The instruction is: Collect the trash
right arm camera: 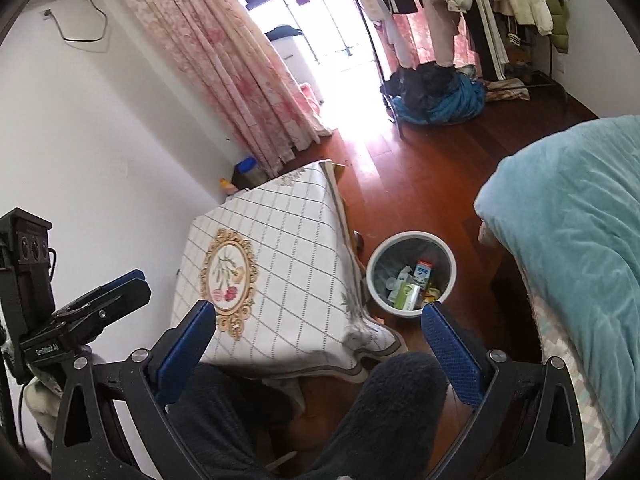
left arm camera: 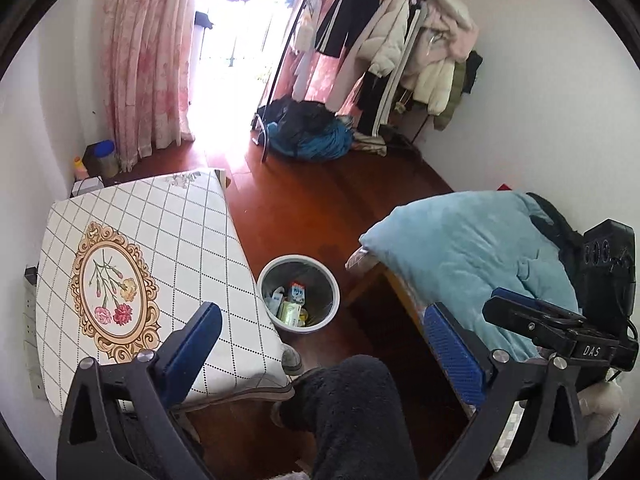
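A white round trash bin point(left arm camera: 265, 280) stands on the red wooden floor between a small table and a bed; it also shows in the right wrist view point(right arm camera: 372, 276). Inside lie several pieces of trash point(left arm camera: 294, 302), among them cartons and a green-white packet point(right arm camera: 406, 294). My left gripper point(left arm camera: 322, 340) is open and empty, held above and in front of the bin. My right gripper point(right arm camera: 318, 332) is open and empty too, raised at a similar height. Each gripper shows at the edge of the other's view, the right one point(left arm camera: 552, 320) and the left one point(right arm camera: 96, 304).
A table with a checked, flower-print cloth point(left arm camera: 160, 248) stands left of the bin. A bed with a teal blanket point(left arm camera: 460, 248) stands on the right. The person's dark-trousered knee point(left arm camera: 352, 408) is below. A clothes rack point(left arm camera: 392, 40), a pile of clothes point(left arm camera: 308, 132) and pink curtains point(left arm camera: 148, 60) stand at the back.
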The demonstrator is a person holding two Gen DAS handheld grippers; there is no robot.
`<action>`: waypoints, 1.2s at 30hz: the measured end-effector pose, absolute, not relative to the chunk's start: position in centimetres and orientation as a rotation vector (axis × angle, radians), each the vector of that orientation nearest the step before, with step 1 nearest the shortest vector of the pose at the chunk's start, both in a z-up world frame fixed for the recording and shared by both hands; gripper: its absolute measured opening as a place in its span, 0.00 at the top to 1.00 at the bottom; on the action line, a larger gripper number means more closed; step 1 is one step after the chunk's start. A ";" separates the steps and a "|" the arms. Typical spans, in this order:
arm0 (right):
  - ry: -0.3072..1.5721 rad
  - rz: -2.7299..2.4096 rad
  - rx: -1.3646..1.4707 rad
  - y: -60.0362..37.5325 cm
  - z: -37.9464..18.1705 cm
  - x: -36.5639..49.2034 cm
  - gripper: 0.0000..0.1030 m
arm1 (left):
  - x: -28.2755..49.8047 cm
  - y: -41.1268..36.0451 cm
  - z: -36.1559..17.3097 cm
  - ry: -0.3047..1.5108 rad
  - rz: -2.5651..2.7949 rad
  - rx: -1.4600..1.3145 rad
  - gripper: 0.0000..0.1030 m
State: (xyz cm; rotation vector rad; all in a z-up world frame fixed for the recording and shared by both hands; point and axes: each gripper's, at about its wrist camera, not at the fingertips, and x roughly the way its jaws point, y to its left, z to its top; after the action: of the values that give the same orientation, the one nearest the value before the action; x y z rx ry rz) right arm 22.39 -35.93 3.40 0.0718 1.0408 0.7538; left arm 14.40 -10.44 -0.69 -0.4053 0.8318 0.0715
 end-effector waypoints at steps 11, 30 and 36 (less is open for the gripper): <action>0.993 0.810 0.066 -35.6 6.4 19.9 0.00 | 11.7 -10.3 1.4 0.780 0.048 -0.407 0.00; 0.996 0.833 0.044 -35.0 6.6 18.8 0.00 | 10.6 -10.3 1.6 0.778 0.044 -0.406 0.00; 0.994 0.824 0.045 -35.2 7.0 18.6 0.00 | 10.8 -10.8 1.7 0.776 0.026 -0.405 0.00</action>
State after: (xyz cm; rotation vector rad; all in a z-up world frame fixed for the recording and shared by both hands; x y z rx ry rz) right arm 18.64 -35.23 6.95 0.0452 0.9942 0.8240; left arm 10.82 -10.78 1.72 -0.4049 0.7760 0.0259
